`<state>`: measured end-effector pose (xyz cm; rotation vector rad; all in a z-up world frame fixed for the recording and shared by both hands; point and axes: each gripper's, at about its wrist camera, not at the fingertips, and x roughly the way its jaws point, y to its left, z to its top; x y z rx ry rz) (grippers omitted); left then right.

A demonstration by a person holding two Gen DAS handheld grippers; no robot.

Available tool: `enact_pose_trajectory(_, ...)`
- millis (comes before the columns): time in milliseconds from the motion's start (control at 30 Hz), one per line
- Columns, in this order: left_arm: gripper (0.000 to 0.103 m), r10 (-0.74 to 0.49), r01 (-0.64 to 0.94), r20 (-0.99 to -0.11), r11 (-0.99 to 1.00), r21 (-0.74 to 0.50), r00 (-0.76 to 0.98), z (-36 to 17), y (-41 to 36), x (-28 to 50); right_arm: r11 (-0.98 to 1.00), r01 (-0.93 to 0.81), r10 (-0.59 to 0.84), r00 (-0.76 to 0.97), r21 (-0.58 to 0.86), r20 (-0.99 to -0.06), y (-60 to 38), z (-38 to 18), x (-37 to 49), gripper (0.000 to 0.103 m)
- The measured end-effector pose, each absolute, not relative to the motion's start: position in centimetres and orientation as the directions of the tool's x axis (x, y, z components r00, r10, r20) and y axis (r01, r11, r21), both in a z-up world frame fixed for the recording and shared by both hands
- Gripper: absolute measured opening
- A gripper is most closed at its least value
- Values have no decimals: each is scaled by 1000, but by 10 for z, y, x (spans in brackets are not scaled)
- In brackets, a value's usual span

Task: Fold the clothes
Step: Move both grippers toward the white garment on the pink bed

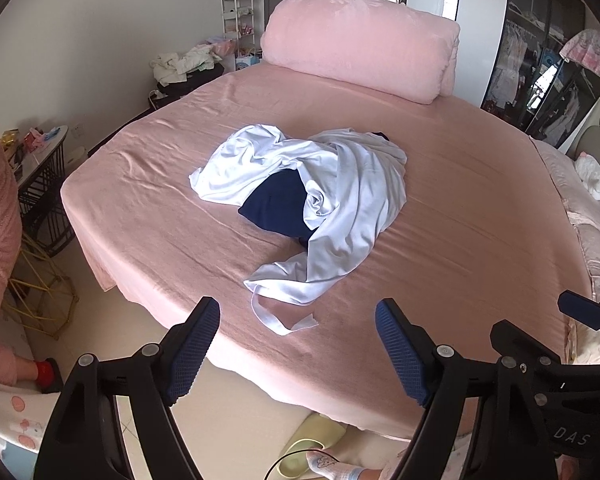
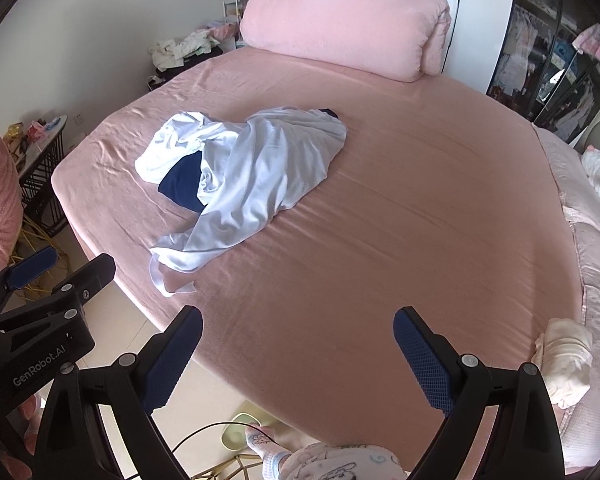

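Observation:
A crumpled white garment [image 1: 324, 196] [image 2: 252, 172] lies in a heap on the pink bed [image 1: 460, 208] [image 2: 400, 216], with a dark navy piece [image 1: 278, 206] [image 2: 182, 188] showing under it. A loose white strip [image 1: 276, 316] trails toward the near edge. My left gripper [image 1: 298, 344] hangs open over the bed's near edge, short of the strip and empty. My right gripper [image 2: 298, 352] is open too, above bare sheet to the right of the heap, holding nothing. Each gripper shows at the edge of the other's view.
A rolled pink blanket [image 1: 360, 44] lies at the far end of the bed. A small folded cloth [image 2: 566, 364] sits at the right edge. A side table [image 1: 40, 184] and a gold wire stand [image 1: 44, 292] are at the left. A green slipper [image 1: 312, 444] and a socked foot are below.

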<state>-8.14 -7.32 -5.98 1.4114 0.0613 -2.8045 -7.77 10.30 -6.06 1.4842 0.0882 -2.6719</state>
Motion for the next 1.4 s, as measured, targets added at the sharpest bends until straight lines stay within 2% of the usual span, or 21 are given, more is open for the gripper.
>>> enact_pose_trajectory(133, 80, 29, 27, -806, -998, -55, -591, -66, -78, -87, -995, 102, -40, -533, -17, -845, 100, -66, -86, 97)
enact_pose_trajectory(300, 80, 40, 29, -810, -997, -71, -585, -78, -80, -96, -994, 86, -111, -609, 74, -786, 105, -65, -95, 97)
enact_pose_trajectory(567, 80, 24, 34, -819, -998, -53, -573, -103, -83, -110, -978, 147, -201, -531, 144, -823, 94, -95, -124, 97)
enact_pose_trajectory(967, 80, 51, -8, -809, -998, -57, -585, -130, -82, -126, -951, 120, -307, -485, 286, -819, 105, -128, -155, 97)
enact_pose_trajectory(1067, 80, 49, -10, -804, -998, -54, -592, -134, -80, -130, -945, 116, -322, -480, 304, -816, 106, -134, -163, 97)
enact_pose_trajectory(1267, 80, 21, -68, -778, -997, 27, -628, -141, -66, -137, -938, 144, -345, -450, 314, -824, 95, -149, -179, 97)
enact_pose_trajectory(1400, 80, 28, -87, -791, -996, 32, -612, -150, -63, -144, -936, 172, -352, -439, 307, -827, 88, -156, -187, 97)
